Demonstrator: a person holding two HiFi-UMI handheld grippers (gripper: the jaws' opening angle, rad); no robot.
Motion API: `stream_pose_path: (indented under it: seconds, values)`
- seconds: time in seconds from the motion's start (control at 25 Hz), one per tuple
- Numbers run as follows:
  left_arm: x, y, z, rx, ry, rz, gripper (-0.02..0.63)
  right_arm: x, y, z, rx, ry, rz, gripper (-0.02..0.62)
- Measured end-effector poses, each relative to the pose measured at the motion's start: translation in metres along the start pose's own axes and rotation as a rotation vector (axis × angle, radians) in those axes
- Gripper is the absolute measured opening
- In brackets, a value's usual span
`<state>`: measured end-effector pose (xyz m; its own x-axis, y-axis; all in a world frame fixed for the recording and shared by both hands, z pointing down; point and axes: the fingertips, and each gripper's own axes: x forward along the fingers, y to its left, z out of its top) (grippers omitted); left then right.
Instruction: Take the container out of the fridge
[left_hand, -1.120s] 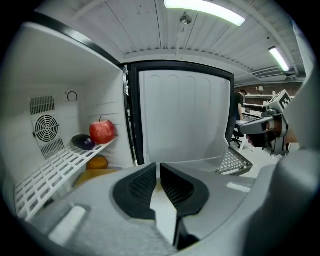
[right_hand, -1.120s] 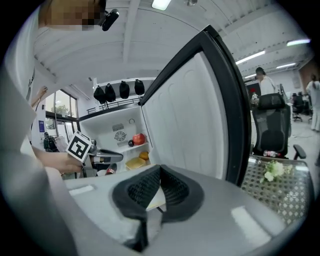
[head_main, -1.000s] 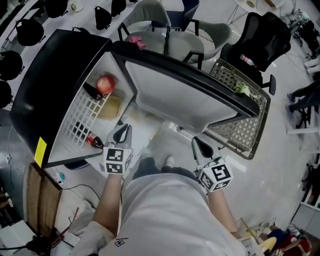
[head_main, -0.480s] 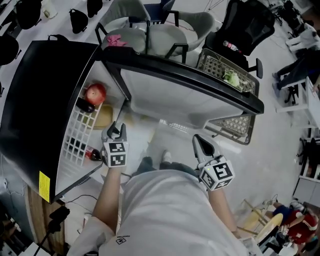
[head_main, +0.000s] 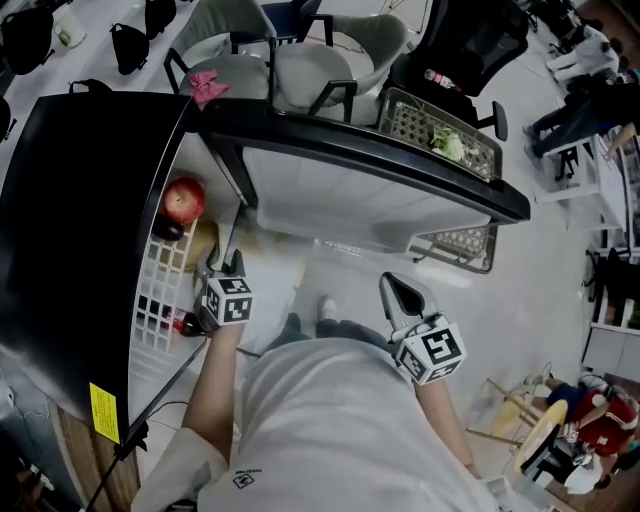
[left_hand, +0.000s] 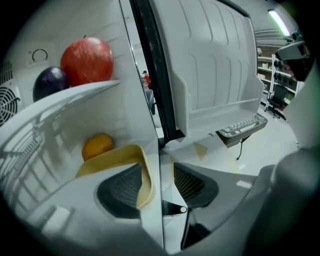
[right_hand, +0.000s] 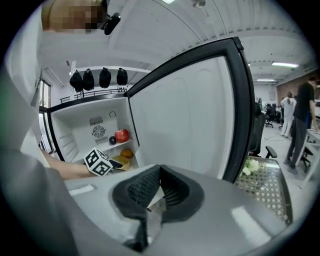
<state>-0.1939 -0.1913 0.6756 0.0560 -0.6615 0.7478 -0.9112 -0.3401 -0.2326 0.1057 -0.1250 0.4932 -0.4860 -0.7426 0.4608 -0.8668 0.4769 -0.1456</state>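
A shallow yellow container (left_hand: 117, 156) holding an orange (left_hand: 97, 145) sits on the lower shelf of the open fridge (head_main: 90, 200). My left gripper (left_hand: 157, 172) reaches in at the fridge's hinge side. Its jaws are opening. The container's near corner curls over the left pad (left_hand: 120, 190), and nothing is pressed. In the head view the left gripper (head_main: 228, 265) is just in front of the container (head_main: 203, 240). My right gripper (head_main: 395, 285) hangs outside below the open door, shut and empty; its own view shows the right gripper (right_hand: 159, 182) with pads together.
A red apple (left_hand: 87, 60) and a dark fruit (left_hand: 50, 82) rest on the wire shelf above. A red-capped bottle (head_main: 180, 322) lies lower down. The open door (head_main: 350, 200) stands right of my left hand. A wire basket (head_main: 440, 140) with greens and chairs (head_main: 300, 60) lie beyond.
My left gripper has pushed forward into the fridge up to the yellow container, and its jaws have gone from closed to wide apart. The right gripper has stayed in place.
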Motion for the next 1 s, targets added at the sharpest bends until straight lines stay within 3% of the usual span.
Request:
stream_pose_path:
  seconds: [0.2, 0.4, 0.48, 1.0]
  values:
    - [0.014, 0.002, -0.009, 0.059, 0.029, -0.001, 0.182, -0.001, 0.005, -0.003, -0.008, 0.011, -0.027, 0.0]
    - [0.016, 0.006, -0.009, 0.143, 0.025, 0.035, 0.109, -0.004, 0.009, -0.009, -0.009, 0.024, -0.048, 0.0]
    - [0.016, 0.007, -0.009, 0.149, 0.024, 0.04, 0.059, -0.006, 0.01, -0.01, -0.007, 0.023, -0.053, 0.0]
    - [-0.003, -0.011, -0.007, 0.134, 0.011, -0.054, 0.022, -0.017, 0.01, -0.01, -0.002, -0.008, -0.049, 0.0]
